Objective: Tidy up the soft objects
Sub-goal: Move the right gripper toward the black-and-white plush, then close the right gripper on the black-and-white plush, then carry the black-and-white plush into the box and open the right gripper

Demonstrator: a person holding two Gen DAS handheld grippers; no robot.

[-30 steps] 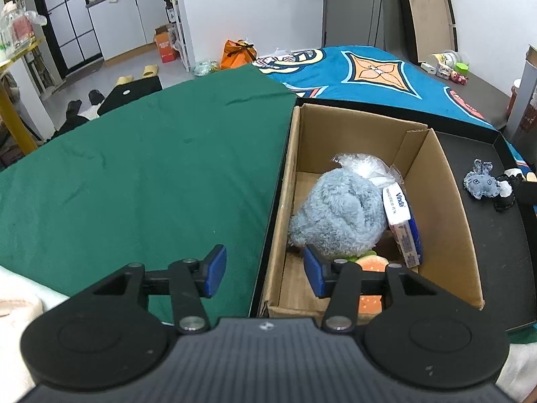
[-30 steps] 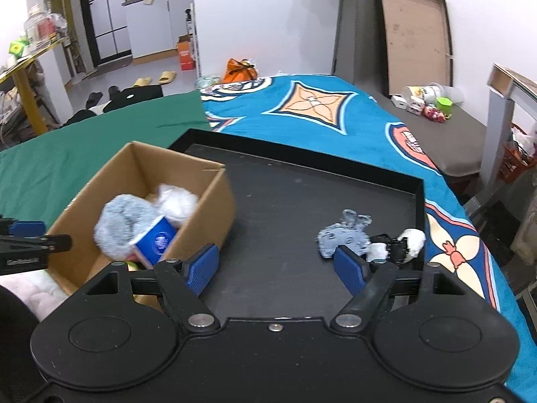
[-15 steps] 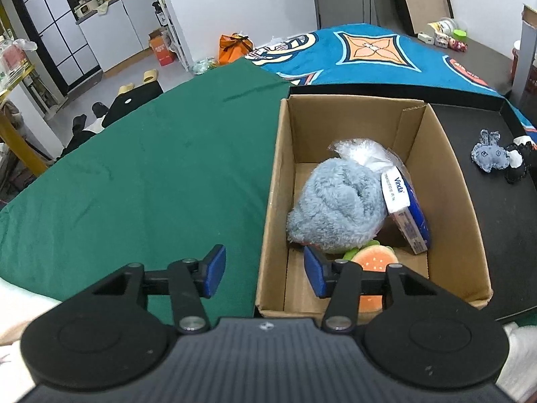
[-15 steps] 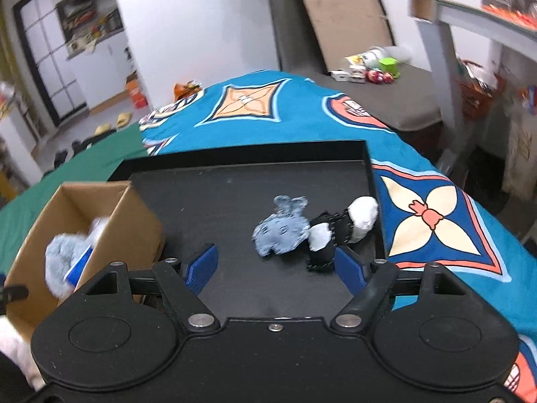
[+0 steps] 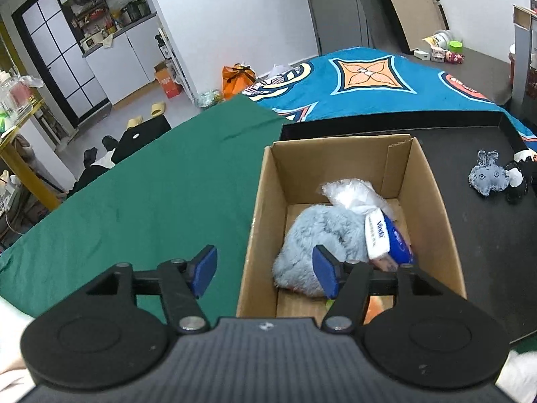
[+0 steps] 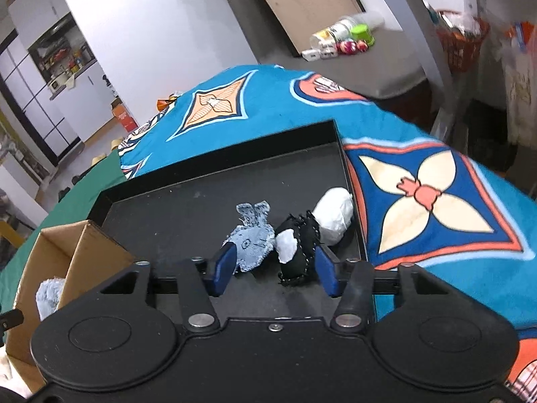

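Right gripper (image 6: 273,273), jaws just closing yet gripping nothing, frames the denim toy (image 6: 251,241) and black-and-white toy (image 6: 298,252) at centre frame on the tray (image 6: 214,164): it should pinch one only; left gripper (image 5: 265,270) hangs open and empty over the box (image 5: 433,198), tissue pack (image 5: 386,238) reading "Vinda".

Lived-in home; kitchen cabinets (image 5: 110,60), slippers (image 5: 157,110), patterned bedspread (image 5: 369,84)

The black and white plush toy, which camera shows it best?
The right wrist view: the black and white plush toy lies close, just ahead of the fingers. The left wrist view shows it small at the frame's right edge.
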